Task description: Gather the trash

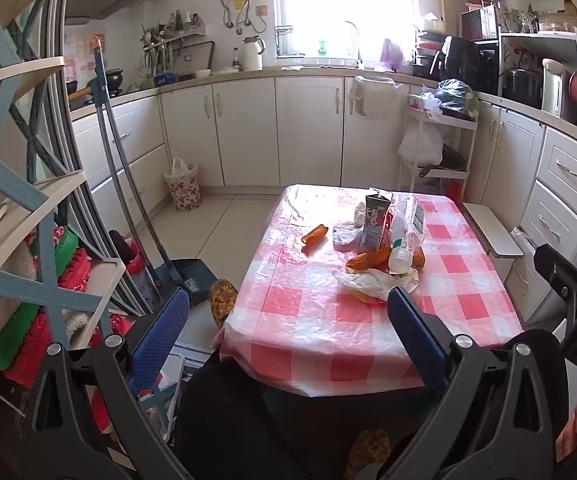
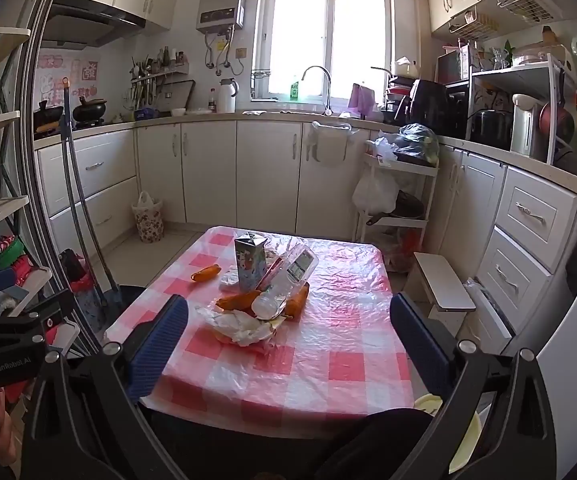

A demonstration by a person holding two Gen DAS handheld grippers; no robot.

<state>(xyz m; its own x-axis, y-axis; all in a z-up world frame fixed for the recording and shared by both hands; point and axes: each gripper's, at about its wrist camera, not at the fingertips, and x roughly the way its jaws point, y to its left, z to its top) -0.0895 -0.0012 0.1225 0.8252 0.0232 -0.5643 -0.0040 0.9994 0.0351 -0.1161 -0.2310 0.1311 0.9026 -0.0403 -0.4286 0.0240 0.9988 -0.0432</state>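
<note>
A pile of trash lies mid-table on the pink checked cloth [image 1: 312, 336]: a milk carton [image 1: 376, 222] standing upright, a clear plastic bottle [image 1: 406, 236] leaning on it, orange peels [image 1: 368, 260], a crumpled white wrapper [image 1: 372, 282] and a tissue [image 1: 346, 234]. One orange piece [image 1: 315, 235] lies apart to the left. My left gripper [image 1: 288, 294] hangs open over the table's near end, short of the pile. In the right wrist view the carton [image 2: 250, 266], bottle [image 2: 288, 280] and wrapper [image 2: 240, 324] sit just ahead of my open right gripper [image 2: 288, 300]. Neither gripper holds anything.
A floral bin [image 1: 184, 188] lined with a bag stands on the floor by the far cabinets. A broom and dustpan [image 1: 136, 200] lean by the shelf [image 1: 28, 208] on the left. To the right of the table are a white stool [image 2: 442, 280] and a cart [image 2: 400, 196].
</note>
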